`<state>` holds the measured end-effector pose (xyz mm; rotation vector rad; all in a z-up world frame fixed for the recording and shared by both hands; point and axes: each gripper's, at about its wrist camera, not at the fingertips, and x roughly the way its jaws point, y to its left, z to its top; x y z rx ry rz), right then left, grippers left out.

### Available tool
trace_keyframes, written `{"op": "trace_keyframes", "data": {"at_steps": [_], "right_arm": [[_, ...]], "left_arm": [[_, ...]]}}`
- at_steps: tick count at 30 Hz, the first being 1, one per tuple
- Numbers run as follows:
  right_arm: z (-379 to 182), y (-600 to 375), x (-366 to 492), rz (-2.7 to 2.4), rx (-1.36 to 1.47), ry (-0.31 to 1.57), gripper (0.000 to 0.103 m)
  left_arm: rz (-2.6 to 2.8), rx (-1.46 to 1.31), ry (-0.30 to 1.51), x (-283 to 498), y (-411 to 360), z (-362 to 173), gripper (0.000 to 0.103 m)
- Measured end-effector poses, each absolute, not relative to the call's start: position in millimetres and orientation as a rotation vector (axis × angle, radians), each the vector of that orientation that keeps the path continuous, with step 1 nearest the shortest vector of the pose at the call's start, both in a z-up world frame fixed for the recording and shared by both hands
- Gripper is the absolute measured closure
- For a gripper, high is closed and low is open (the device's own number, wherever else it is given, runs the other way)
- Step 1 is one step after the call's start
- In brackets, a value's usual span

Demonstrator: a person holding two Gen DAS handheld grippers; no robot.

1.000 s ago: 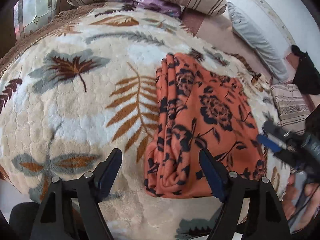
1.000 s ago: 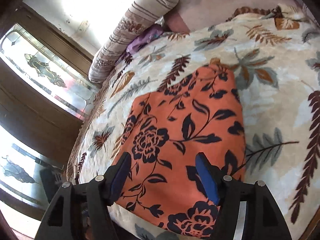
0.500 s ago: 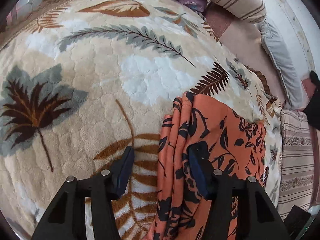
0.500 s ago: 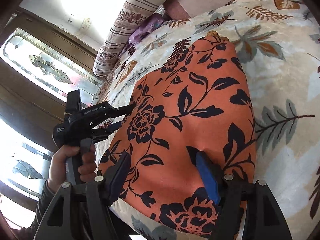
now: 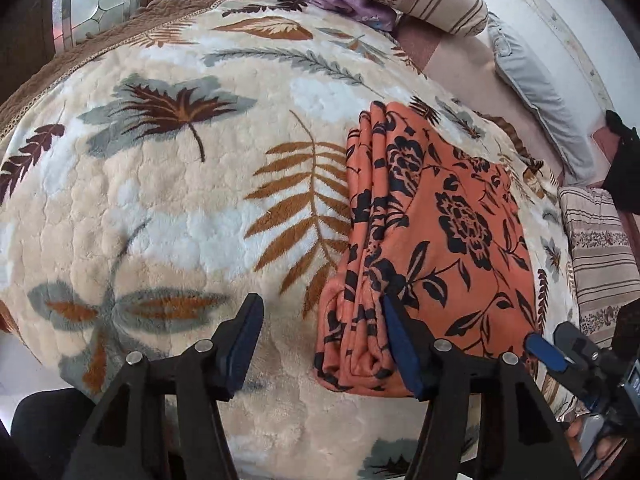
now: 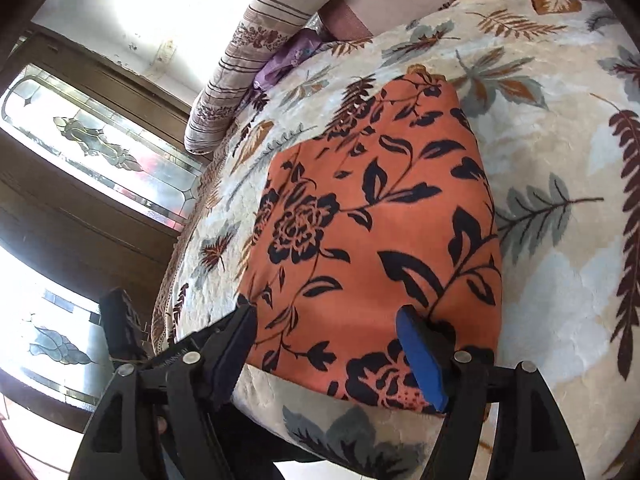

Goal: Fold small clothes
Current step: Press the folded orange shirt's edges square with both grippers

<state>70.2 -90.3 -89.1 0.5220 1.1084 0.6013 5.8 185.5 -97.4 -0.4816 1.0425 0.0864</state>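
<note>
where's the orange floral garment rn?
The orange floral garment lies folded on the leaf-print blanket, right of centre in the left wrist view, near the bed's front edge, with both open grippers at its near end.

Orange floral garment [image 5: 460, 232] smooth matt cloth; blanket [image 5: 180, 220] plush fleece.

Left gripper [image 5: 320, 344]: black angular frame w/ triangular cut-outs, silver round screws at the pivots, dark-blue pads on the inner finger faces. Right gripper [image 6: 326, 350]: same black build, silver screws, brighter blue pad seen on its right finger; faint white lettering is printed on the left finger, unreadable. No sleeve can be made out.
</note>
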Motion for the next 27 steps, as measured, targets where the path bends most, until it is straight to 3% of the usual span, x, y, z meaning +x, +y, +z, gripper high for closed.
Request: {"op": "trace_keyframes", "data": {"at_steps": [3, 7, 19, 25, 27], "right_arm": [[-87, -98, 56, 0.589, 0.560, 1.086, 0.028], [-101, -105, 54, 0.560, 0.601, 1.116, 0.024], [-114, -120, 52, 0.549, 0.690, 1.153, 0.023], [-78, -106, 56, 0.612, 0.639, 1.079, 0.022], [-82, -101, 61, 0.614, 0.629, 1.085, 0.018]], "left_arm": [[0.080, -0.407, 1.009, -4, 177, -87, 0.038], [0.091, -0.426, 1.074, -5, 181, -117, 0.033], [0.086, -0.412, 1.051, -12, 180, -112, 0.031], [0.087, -0.414, 1.049, -11, 179, -113, 0.030], [0.086, -0.414, 1.048, -10, 180, -113, 0.030]]}}
